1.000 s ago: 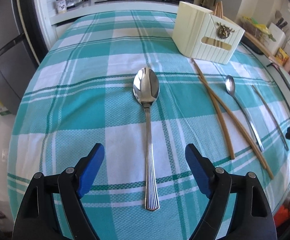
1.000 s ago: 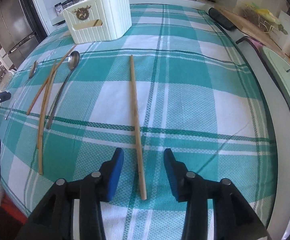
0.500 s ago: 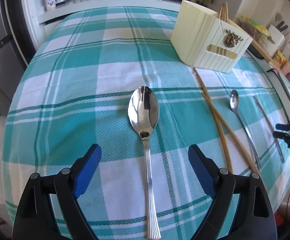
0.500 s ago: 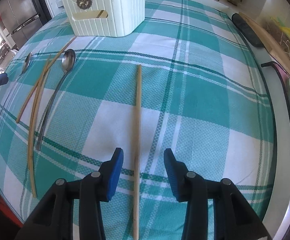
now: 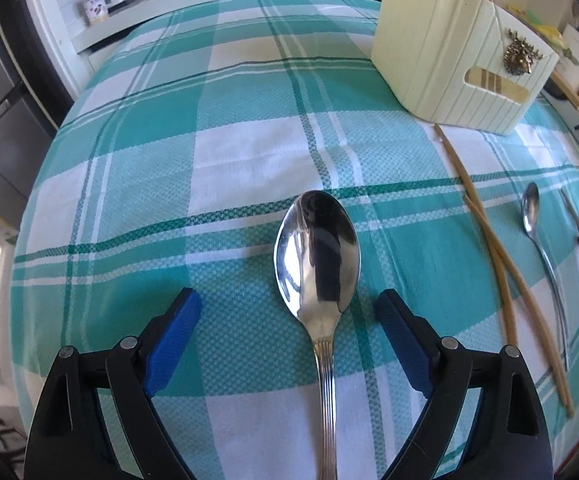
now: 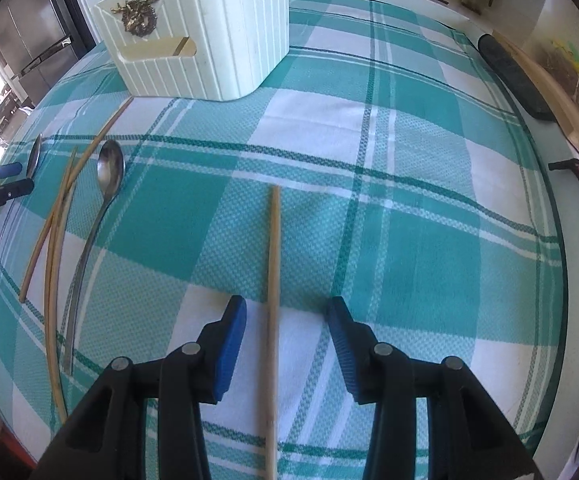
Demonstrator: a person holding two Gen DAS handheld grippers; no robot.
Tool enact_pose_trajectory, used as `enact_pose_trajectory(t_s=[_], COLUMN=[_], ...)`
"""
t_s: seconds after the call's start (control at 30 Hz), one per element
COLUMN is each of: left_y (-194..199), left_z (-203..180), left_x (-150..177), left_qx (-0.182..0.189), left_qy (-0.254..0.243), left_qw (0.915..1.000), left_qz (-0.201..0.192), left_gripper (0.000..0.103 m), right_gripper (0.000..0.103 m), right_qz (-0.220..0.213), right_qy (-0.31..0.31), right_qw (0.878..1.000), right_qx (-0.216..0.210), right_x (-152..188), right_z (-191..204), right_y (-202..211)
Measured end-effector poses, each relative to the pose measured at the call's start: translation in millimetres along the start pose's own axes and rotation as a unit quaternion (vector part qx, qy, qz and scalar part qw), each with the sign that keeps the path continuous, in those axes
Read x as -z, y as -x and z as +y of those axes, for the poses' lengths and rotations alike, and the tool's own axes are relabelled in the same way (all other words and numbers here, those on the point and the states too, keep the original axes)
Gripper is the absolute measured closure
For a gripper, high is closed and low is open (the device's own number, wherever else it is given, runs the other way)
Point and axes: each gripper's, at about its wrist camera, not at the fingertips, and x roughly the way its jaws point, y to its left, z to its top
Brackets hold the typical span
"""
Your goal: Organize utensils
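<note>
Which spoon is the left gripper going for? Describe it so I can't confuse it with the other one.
Start at the cream ribbed plastic caddy on the teal-and-white checked tablecloth. The target is the large shiny steel spoon lying alone, its handle running between the open left gripper fingers. Unlike the smaller slim steel spoon beside the two wooden chopsticks, it has a broad bowl and fluted handle.

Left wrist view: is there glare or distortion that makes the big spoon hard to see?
Left wrist view: the big spoon bowl mirrors bright and dark patches, yet its outline stays sharp; fisheye bends the tablecloth stripes. Right wrist view: even daylight, the single chopstick is sharp, edges curve alike.
</note>
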Motion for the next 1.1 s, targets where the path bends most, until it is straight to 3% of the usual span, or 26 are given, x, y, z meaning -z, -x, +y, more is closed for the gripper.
enact_pose_trajectory(t_s=[0.03,0.1,0.17,0.2,0.23,0.37,0.53,0.8,1.1], left_y=[-0.9,-1.1,1.5,2.3,1.7,13.9,68.8,161.0,194.1], left_z=[-1.2,-4.1,-7.8,-8.6,-8.6,-3.7,-4.5,-9.3,-15.7], left_x=[-1.6,-4.2,-6.5,-8.6,-10.6,-8.1,-0.7,23.4,29.4], left_qx=[-0.001,0.002,0.011,0.02,0.021,0.039,0.056,0.085,0.093], left_qy=[0.001,0.002,-0.001,0.001,0.006,0.031,0.032,0.031,0.027], left_qw=[1.0,1.0,0.9998,0.9996,0.9996,0.9983,0.9944,0.9808,0.9736], left_qz=[0.0,-0.006,-0.015,-0.018,-0.015,-0.029,-0.083,-0.173,-0.207], left_gripper=[0.013,0.024,0.058,0.061,0.061,0.062,0.062,0.062,0.062], right_gripper=[0.058,0.062,0.088,0.092,0.097,0.097,0.097,0.097,0.097], right_qz=[-0.002,-0.002,-0.007,-0.009,-0.012,-0.042,-0.125,-0.236,-0.307], right_qy=[-0.001,0.002,-0.004,-0.006,-0.01,-0.045,-0.048,-0.045,-0.025], right_qw=[1.0,1.0,1.0,1.0,1.0,0.998,0.99,0.969,0.95], right_qx=[0.0,-0.003,0.001,0.004,0.001,-0.029,-0.044,-0.051,-0.047], right_x=[-4.0,-13.0,-18.3,-20.5,-21.7,-17.9,2.2,41.2,60.9], right_z=[0.3,2.3,2.1,1.1,-0.6,-13.4,-19.2,-15.6,6.3], right_y=[-1.3,-5.2,-7.0,-7.4,-7.2,2.4,62.2,157.7,206.8])
